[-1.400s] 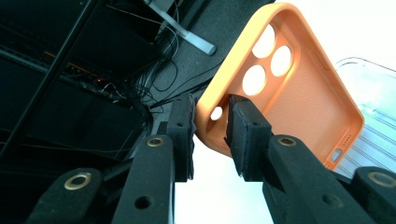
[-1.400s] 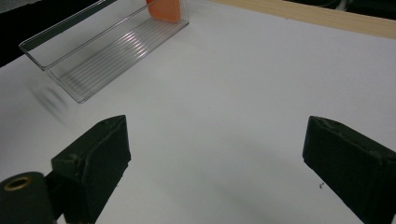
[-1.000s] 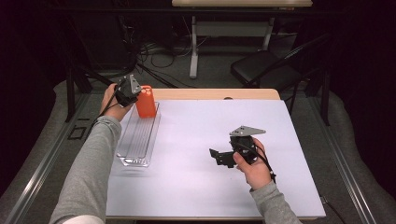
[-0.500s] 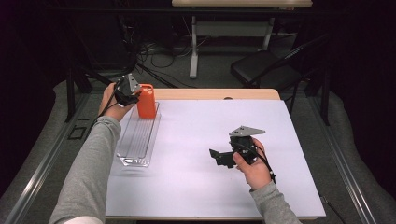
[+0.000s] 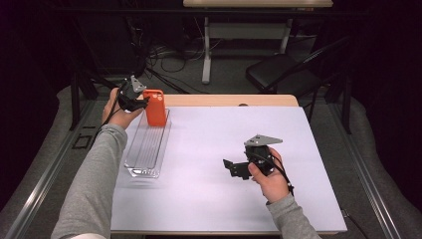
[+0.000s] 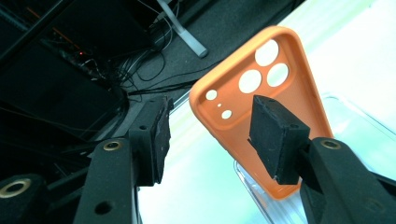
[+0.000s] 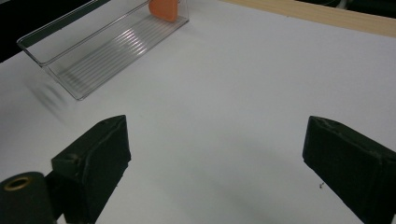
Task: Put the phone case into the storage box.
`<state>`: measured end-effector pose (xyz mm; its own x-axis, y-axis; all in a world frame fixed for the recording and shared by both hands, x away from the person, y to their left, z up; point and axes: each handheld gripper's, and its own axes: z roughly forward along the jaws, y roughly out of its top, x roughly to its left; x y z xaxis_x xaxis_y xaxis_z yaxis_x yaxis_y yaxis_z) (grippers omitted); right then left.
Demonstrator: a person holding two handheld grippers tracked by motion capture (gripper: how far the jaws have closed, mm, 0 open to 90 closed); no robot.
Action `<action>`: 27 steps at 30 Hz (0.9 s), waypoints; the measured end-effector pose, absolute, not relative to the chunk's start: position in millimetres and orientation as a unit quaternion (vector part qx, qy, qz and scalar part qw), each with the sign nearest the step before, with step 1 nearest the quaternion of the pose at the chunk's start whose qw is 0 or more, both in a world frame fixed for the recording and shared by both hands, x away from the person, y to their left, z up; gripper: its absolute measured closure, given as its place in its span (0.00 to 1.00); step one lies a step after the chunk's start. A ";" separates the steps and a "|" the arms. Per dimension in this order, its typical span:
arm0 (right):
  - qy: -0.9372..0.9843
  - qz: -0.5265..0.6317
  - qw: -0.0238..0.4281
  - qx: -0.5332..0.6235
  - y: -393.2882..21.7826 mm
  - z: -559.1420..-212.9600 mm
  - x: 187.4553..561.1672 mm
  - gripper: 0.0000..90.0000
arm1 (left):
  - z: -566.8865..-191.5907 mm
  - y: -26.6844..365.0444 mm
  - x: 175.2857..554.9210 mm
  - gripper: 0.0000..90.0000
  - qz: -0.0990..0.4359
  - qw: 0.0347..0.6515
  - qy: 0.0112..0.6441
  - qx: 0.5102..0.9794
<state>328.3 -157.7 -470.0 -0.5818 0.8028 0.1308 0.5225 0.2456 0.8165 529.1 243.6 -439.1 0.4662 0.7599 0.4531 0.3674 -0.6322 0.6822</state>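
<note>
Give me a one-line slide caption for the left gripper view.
Left gripper, jaws just opened, beside an orange phone case standing in a clear tray.

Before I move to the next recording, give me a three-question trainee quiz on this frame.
1. True or false: the orange case lies flat on the mat.
2. Which gripper is nearer the tray: A left, B right?
3. In the left gripper view, do both jaws press on the case?

Key: 1 false, it stands upright at the tray's far end. 2 A. 3 No; the jaws have just been opening, with a gap at one.
</note>
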 end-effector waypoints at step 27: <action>0.779 0.433 0.159 0.425 -155.4 -472.8 328.1 0.10 | -423.5 250.5 526.0 0.40 0.302 0.330 0.424 0.787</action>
